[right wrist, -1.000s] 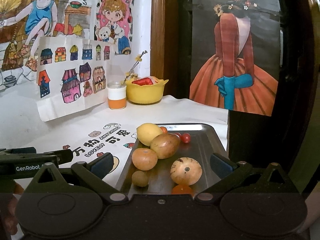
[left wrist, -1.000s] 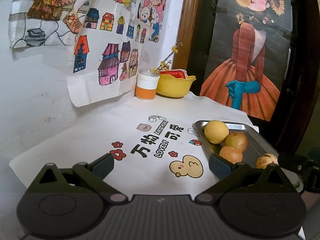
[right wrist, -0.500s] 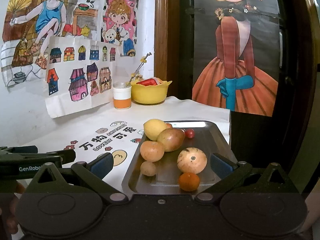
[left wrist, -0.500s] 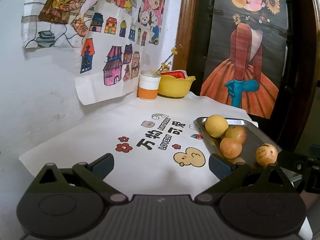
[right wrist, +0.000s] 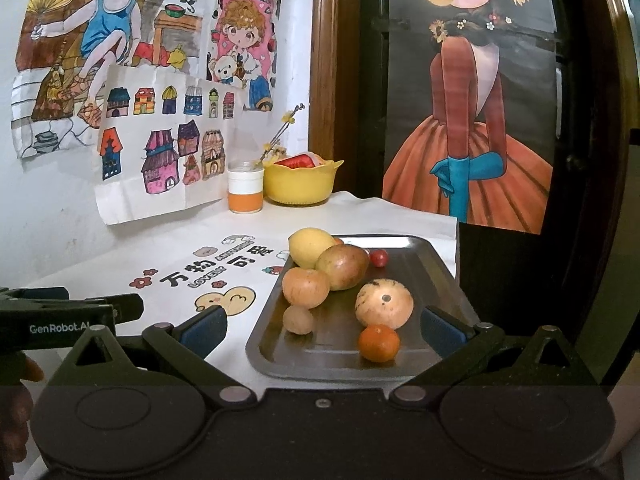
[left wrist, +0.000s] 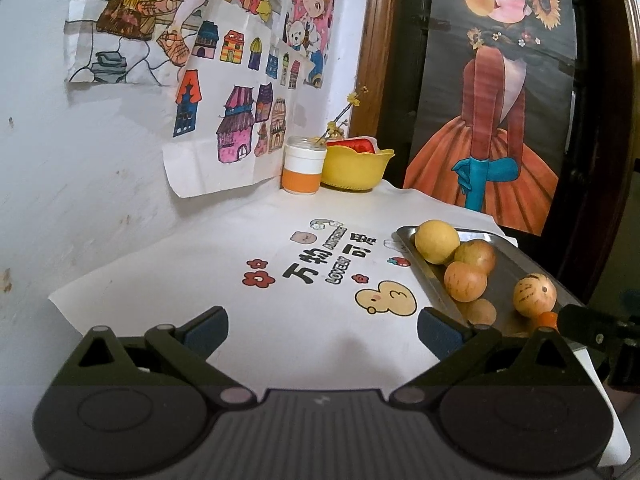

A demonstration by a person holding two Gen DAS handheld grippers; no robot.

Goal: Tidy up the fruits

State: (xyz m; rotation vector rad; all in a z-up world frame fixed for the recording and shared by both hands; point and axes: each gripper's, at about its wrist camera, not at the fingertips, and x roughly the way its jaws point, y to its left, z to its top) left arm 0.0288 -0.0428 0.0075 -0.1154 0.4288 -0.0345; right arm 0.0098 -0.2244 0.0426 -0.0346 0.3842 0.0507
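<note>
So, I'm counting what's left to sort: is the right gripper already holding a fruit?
No, the right gripper is open and empty, with the fruits lying on the metal tray.

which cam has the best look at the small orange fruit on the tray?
Right wrist: the small orange fruit sits fully visible at the metal tray's near edge. Left wrist shows only a sliver of it behind the pale spotted fruit.

Big fruits on the tray (right wrist: 436, 276): four
Small fruits: one orange (right wrist: 378, 343), one brown (right wrist: 298, 319)
Tiny red tomatoes (right wrist: 378, 258): one, maybe two
Yellow bowls (right wrist: 302, 182): one
Cups (right wrist: 245, 186): one
Grippers: two
</note>
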